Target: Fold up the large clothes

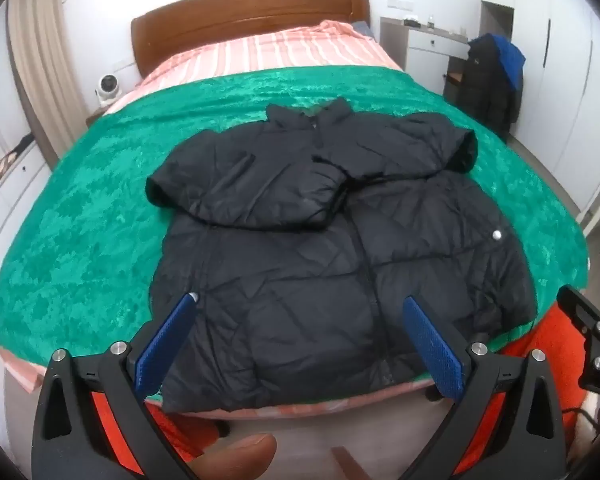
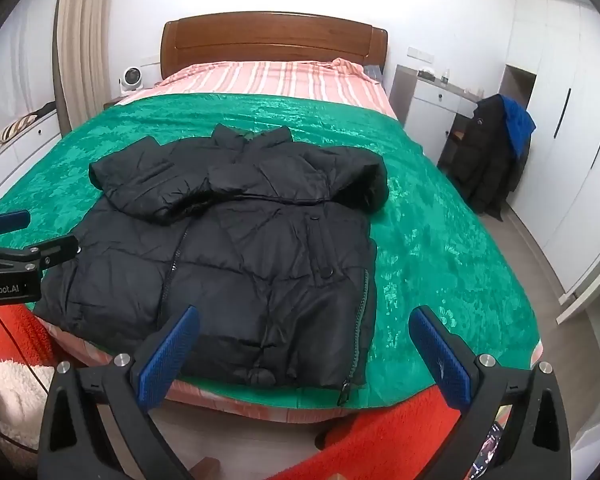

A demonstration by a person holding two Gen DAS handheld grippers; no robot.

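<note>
Black jacket (image 1: pixel 320 240) lies mid-frame on the green blanket (image 1: pixel 80 240), sleeves folded across; left gripper (image 1: pixel 300 316) and right gripper (image 2: pixel 304 328) fingers released, empty.

Off to the left of my right hand-held gripper (image 2: pixel 302 356), white letters on my left hand-held gripper's (image 2: pixel 20 258) black body read "enRobot.AI", the start cut off.
</note>
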